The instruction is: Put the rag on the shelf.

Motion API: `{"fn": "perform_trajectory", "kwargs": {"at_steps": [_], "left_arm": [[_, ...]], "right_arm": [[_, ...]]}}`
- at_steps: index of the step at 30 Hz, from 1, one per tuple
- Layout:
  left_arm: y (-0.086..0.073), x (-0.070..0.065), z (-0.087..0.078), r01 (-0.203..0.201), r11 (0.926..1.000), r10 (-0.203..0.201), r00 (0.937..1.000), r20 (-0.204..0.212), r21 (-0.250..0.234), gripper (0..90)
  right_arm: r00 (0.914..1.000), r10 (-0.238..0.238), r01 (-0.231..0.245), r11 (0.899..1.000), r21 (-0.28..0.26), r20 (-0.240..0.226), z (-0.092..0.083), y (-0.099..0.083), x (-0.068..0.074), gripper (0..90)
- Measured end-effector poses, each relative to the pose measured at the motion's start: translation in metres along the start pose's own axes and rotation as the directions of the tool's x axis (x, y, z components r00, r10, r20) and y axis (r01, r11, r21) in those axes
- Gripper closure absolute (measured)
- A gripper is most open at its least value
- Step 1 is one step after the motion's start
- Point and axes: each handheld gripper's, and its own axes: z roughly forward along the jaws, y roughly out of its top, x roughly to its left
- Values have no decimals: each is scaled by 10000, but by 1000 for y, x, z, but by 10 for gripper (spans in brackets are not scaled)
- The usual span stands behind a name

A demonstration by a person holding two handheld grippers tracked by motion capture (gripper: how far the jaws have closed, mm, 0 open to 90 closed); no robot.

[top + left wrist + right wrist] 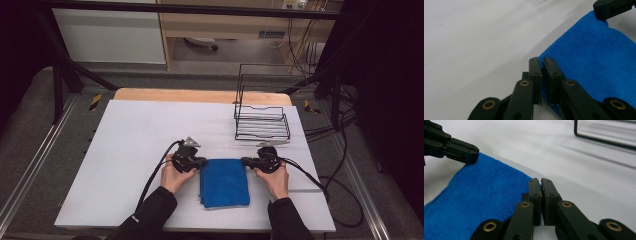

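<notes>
A folded blue towel (pixel 224 183) is lying flat on the white worktop (pixel 135 140), near the front edge and a little right of the middle, between the person's two hands. Its layered edges are showing along the near side in the high view.

The left claw (pixel 201 162) is sitting at the towel's far left corner. In the left gripper view its jaws are standing nearly together, with only a narrow slit between them, and the blue terry edge (pixel 596 62) is running up against and between them, so the left claw (pixel 542 65) is pinching the towel's corner. The right claw (pixel 246 161) is sitting at the far right corner. In the right gripper view its jaws are likewise pressed close, with a sliver of blue cloth (pixel 486 200) caught at the tips, so the right claw (pixel 540 185) is clamped on that corner. Each gripper view is also showing the other claw's tip resting on the opposite far corner.

The left hand (pixel 175 175) and right hand (pixel 274 178) are gripping the tools, dark sleeves coming in from the bottom, black cables trailing off to each side.

Beyond the right claw, a black wire rack (pixel 261 107) is standing upright on the worktop's far right part, apart from the towel.
</notes>
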Motion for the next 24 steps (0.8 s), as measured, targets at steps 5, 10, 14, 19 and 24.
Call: {"fn": "perform_trajectory", "kwargs": {"at_steps": [5,10,14,19,24], "left_arm": [[2,-7,-12,-224,9992,220,9997,-145,-327,846],[3,-10,-23,-208,9975,200,9997,-129,-679,845],[3,-14,-31,-336,9953,322,9993,-166,-913,845],[4,-20,-41,-358,9909,349,9994,-85,-1301,845],[10,-28,-53,-528,9838,507,9986,-167,-1711,846]], "right_arm": [[9996,-287,287,9983,-504,5,-12,3,6,878],[9982,-589,592,9945,-860,50,-21,7,15,878],[9971,-744,754,9913,-1082,128,-26,9,19,878],[9963,-850,856,9855,-1463,106,-35,12,23,878],[9941,-1054,1087,9767,-1852,273,-46,16,28,878]]}}
